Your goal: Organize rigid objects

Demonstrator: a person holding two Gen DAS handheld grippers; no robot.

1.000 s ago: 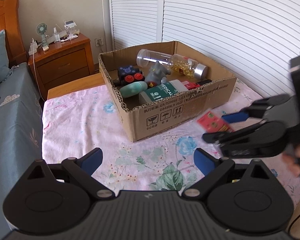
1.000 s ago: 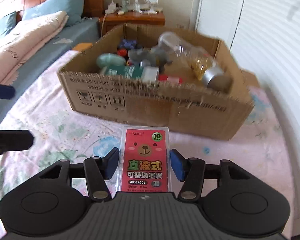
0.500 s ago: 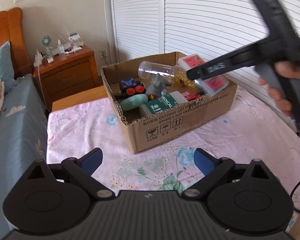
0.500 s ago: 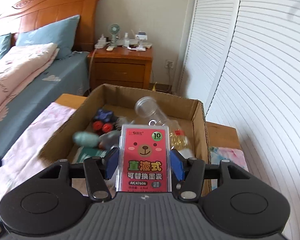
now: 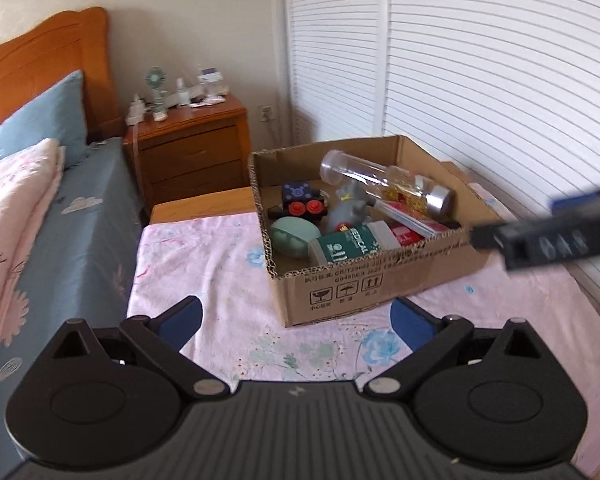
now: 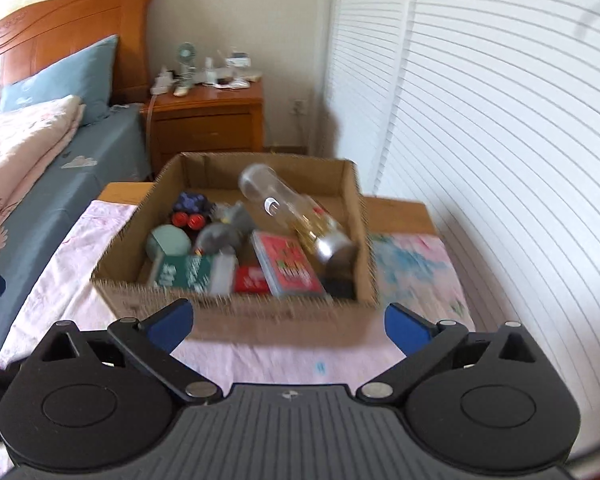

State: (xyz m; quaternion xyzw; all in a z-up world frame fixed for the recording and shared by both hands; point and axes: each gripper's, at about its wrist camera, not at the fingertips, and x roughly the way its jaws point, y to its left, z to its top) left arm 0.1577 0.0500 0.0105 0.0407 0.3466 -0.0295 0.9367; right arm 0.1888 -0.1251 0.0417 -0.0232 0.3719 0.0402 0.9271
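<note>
A cardboard box (image 6: 236,312) stands on the floral cloth and holds several items: a clear bottle (image 6: 292,208), a green carton (image 6: 184,274), a mint egg-shaped thing (image 6: 168,242), a grey toy (image 6: 220,236) and a dark toy with red wheels (image 6: 188,216). The red ink-refill pack (image 6: 288,264) lies flat inside, near the box's right front. My right gripper (image 6: 288,322) hovers before the box, its jaws opening wide with nothing between them. My left gripper (image 5: 296,316) stands open and empty in front of the box (image 5: 364,280). The right gripper (image 5: 556,236) shows blurred at that view's right edge.
A bed with a blue sheet (image 5: 72,232) and pink quilt (image 5: 8,200) runs along the left. A wooden nightstand (image 5: 192,152) with a small fan and clutter stands behind. White slatted doors (image 5: 480,80) close off the right side. The table's wooden edge (image 6: 396,208) shows past the box.
The right gripper carried the red pack up over the box and let it go; the pack now lies inside. Its jaws went from shut on the pack to wide open. The left gripper rose a little.
</note>
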